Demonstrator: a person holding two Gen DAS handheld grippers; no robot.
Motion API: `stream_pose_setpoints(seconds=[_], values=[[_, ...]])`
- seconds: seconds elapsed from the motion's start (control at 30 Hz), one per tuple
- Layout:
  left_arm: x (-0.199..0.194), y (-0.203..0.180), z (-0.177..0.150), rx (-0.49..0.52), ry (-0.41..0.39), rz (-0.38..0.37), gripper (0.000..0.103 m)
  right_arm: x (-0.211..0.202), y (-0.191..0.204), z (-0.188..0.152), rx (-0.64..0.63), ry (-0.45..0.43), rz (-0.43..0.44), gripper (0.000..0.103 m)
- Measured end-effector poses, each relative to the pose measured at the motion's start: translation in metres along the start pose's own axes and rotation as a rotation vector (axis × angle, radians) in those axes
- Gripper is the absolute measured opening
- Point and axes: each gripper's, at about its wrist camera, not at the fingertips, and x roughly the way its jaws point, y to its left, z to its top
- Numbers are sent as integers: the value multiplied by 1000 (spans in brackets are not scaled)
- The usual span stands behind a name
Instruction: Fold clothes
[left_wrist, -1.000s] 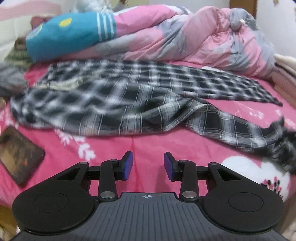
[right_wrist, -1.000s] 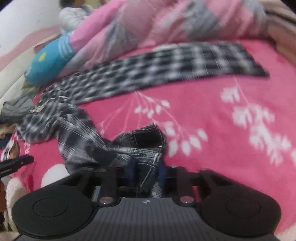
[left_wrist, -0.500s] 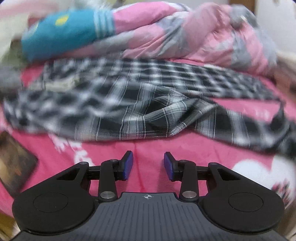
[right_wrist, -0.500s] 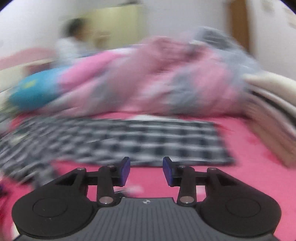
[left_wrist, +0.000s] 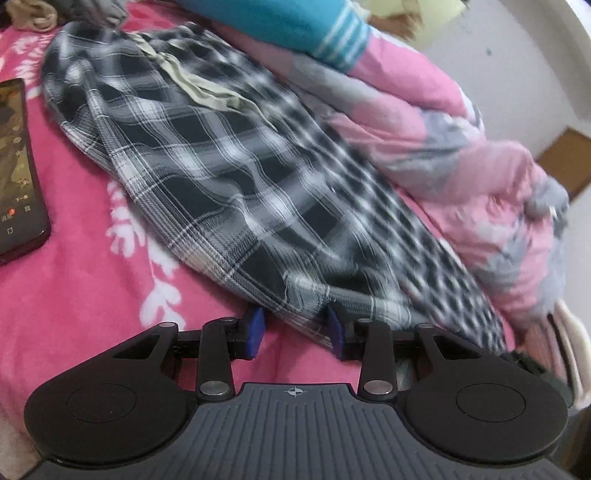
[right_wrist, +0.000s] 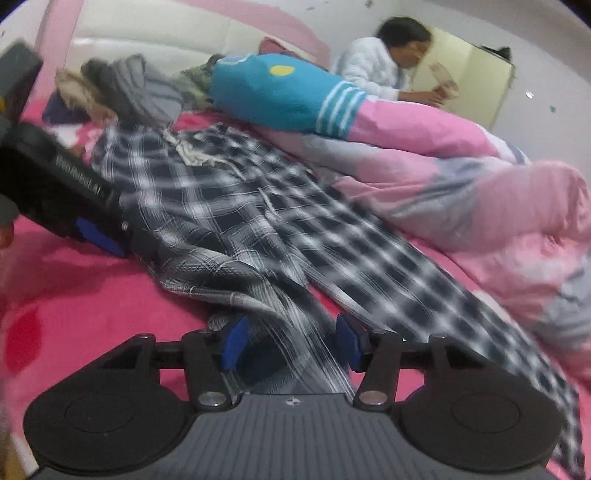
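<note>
The plaid trousers (left_wrist: 229, 173) lie stretched along the bed (left_wrist: 74, 295), waist toward the headboard end and legs running down beside the rumpled pink quilt (left_wrist: 461, 155) that is heaped along the far edge. They look like thin woven cotton: light, limp, quick to bunch and slide over the fleecy pink sheet, with nothing stiff in them but the drawstring waistband.

The left gripper (left_wrist: 295, 332) stands spread, its blue pads either side of the near folded edge of the cloth, not yet biting. The right gripper (right_wrist: 290, 343) is spread too, with a twisted leg running between its fingers. Hems, waistband and doubled edges would be the surest places to pinch; a single layer would likely slip or drag a wrinkle along.

The bed is soft and gives no firm backing for a crease. A phone (left_wrist: 18, 166) lies near the bed's near edge, and a person (right_wrist: 384, 70) reclines beyond the quilt.
</note>
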Motion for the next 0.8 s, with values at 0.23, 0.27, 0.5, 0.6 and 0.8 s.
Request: stream_pose_setpoints(seconds=[0.23,0.27,0.5,0.6,0.8], values=[[-17,-9,11,52,-45,88,3,-13,5,11,-10,-6,118,3],[-24,-10,13,63,-55,91,3,-21,6,13,-15,-10,155,3],[-27,4,13,101,53,164,4,-32,17,2,-2,79,381,3],[-30,8,11,120,88,191,6,-23,22,-5,13,137,408,4],[-55,-5,1,244,24,244,17,-58,-3,-13,144,144,466,42]])
